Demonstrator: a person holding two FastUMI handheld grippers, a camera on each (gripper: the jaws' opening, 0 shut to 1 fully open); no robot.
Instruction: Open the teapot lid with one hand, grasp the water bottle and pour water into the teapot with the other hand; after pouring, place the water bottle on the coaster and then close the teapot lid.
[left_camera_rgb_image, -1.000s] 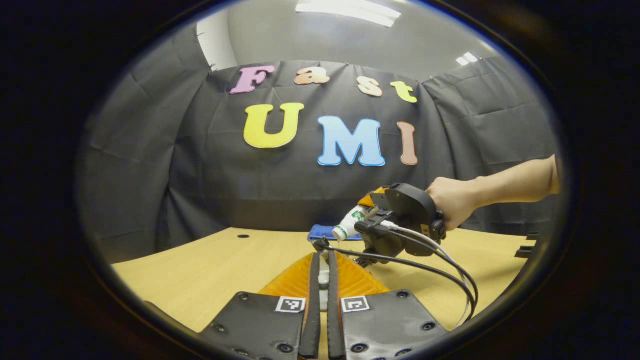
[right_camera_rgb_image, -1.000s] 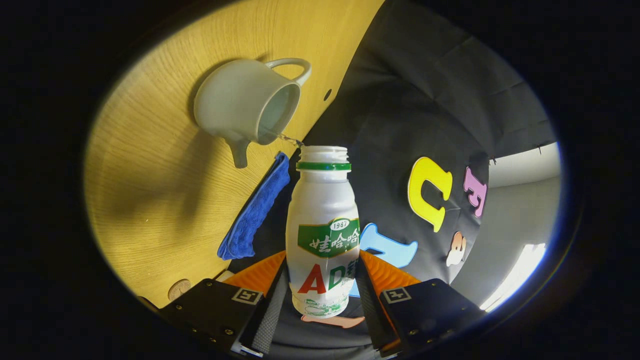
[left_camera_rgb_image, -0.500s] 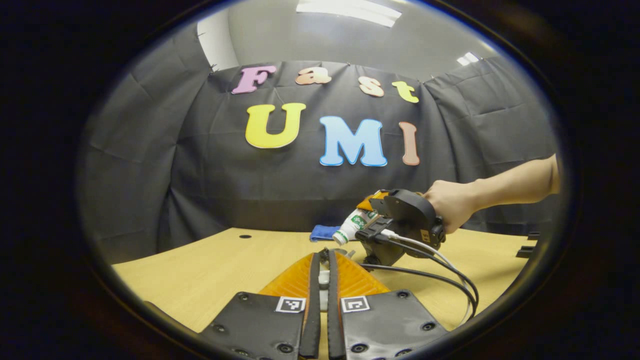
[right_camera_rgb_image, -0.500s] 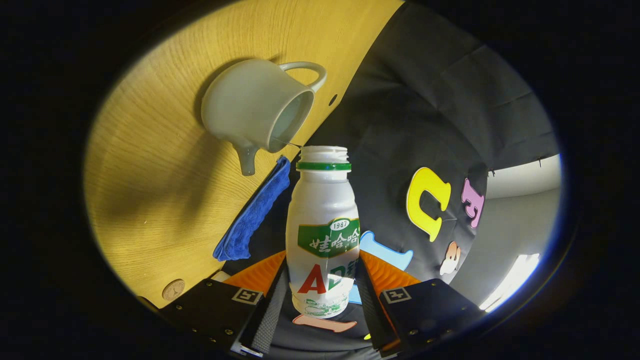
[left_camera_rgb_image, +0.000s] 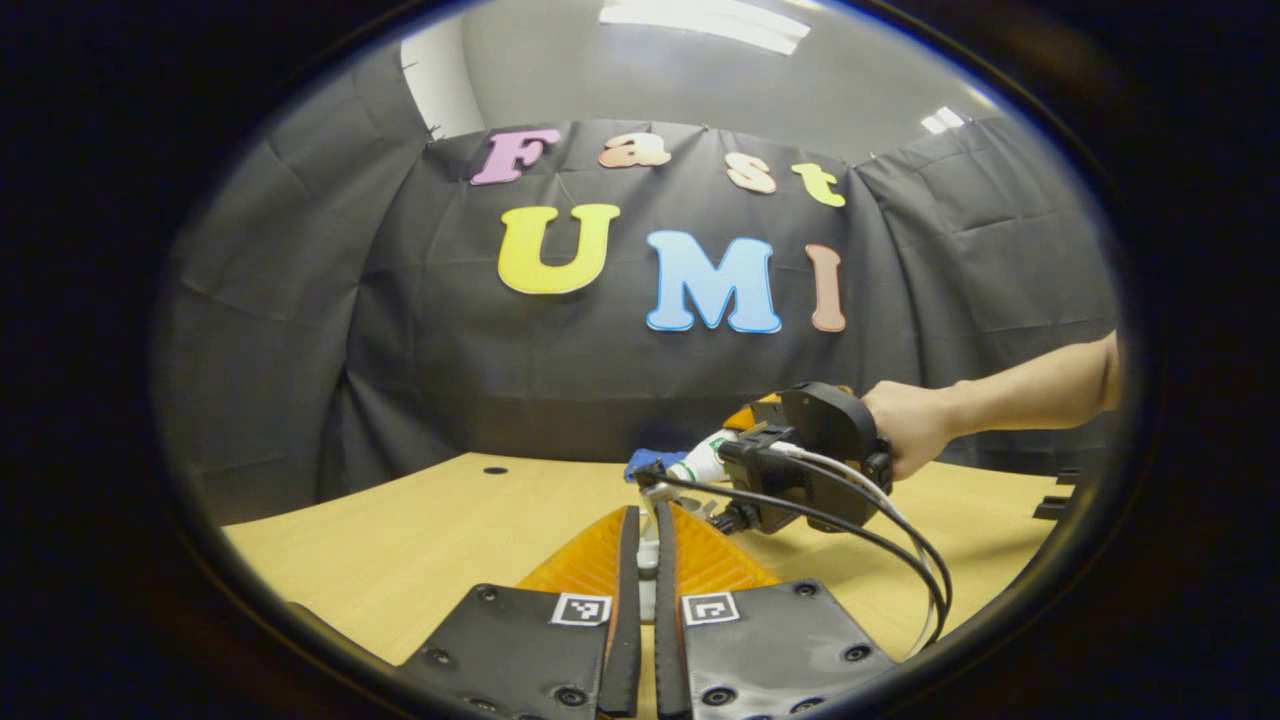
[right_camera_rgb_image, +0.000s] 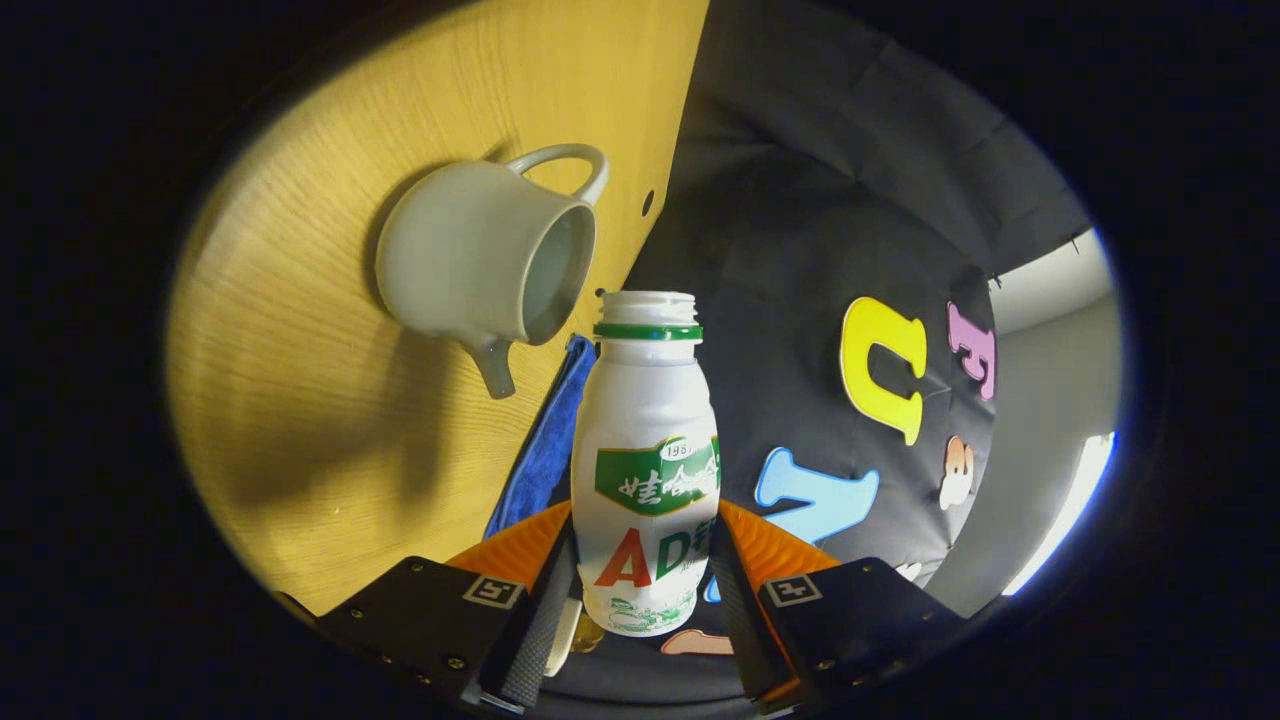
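1. The left tongs (left_camera_rgb_image: 648, 525) are clenched on a small white piece, by the look of it the knob of the lid (left_camera_rgb_image: 648, 556). They hold it up above the surface (left_camera_rgb_image: 420, 540), on the near side of the teapot.
2. The teapot (right_camera_rgb_image: 480, 260) stands on the surface with its mouth open and no lid on it, its spout toward the blue cloth (right_camera_rgb_image: 545, 450) just behind it.
3. The bottle (right_camera_rgb_image: 645, 440) lies tipped toward level, its uncapped mouth just beside the teapot's rim. No stream shows between mouth and rim.
4. The right tongs (right_camera_rgb_image: 645, 545) grasp the bottle low on its body, one finger on each side. Their cables (left_camera_rgb_image: 880, 530) trail down on the side away from the teapot.
5. The hand (left_camera_rgb_image: 905, 430) grips the tongs' handle from the far side of the teapot. The forearm reaches in nearly level, and the wrist is rolled so that the bottle's mouth points at the teapot.
6. Judged step: the pouring, either between trickles or at its end.
   - If water is left, the next move calls for more tilt, with the mouth kept over the rim.
   - If not, it calls for righting the bottle before carrying it to the coaster, with the lid kept clear of the teapot until then.
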